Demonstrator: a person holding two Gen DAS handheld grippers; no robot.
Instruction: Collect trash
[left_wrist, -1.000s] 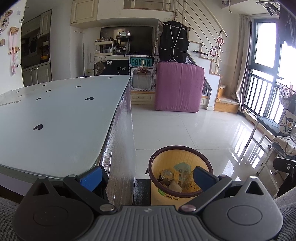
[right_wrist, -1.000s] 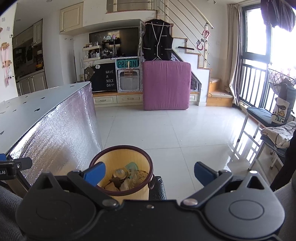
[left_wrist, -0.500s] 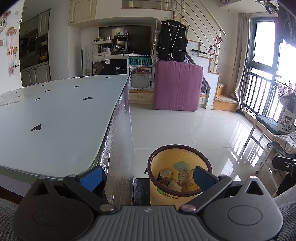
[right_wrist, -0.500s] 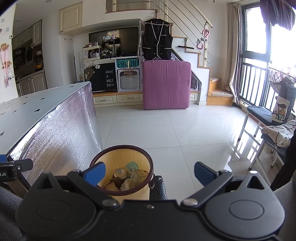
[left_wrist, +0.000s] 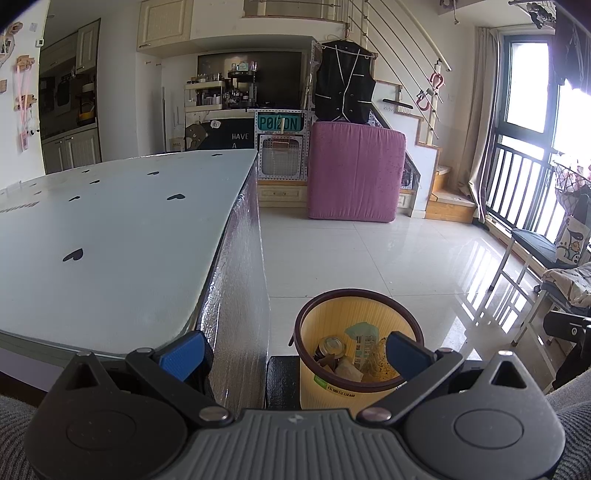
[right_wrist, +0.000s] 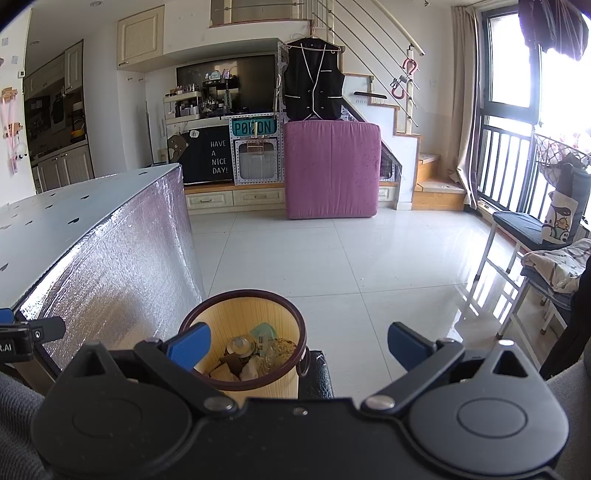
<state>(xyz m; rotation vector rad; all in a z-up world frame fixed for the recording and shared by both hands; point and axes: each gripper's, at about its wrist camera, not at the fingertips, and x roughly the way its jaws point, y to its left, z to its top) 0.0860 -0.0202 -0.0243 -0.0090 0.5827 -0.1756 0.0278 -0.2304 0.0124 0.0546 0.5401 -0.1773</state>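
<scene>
A yellow trash bin (left_wrist: 325, 317) with a dark brown rim stands on the floor beside the table. It holds a can (left_wrist: 332, 345), a green packet and crumpled scraps. My left gripper (left_wrist: 293, 352) is open and empty, above and just behind the bin. The bin (right_wrist: 273, 314) also shows in the right wrist view, with the trash (right_wrist: 255, 352) inside. My right gripper (right_wrist: 295, 343) is open and empty, above the bin's near right side.
A white table (left_wrist: 110, 236) with black heart marks and a foil-clad side (right_wrist: 122, 273) lies to the left. A purple mattress (right_wrist: 332, 170) leans at the far wall by the stairs. Chairs (right_wrist: 532, 236) stand at the right by the window.
The left wrist view has shifted slightly, so the bin sits a little further left. The right view is almost unchanged.
</scene>
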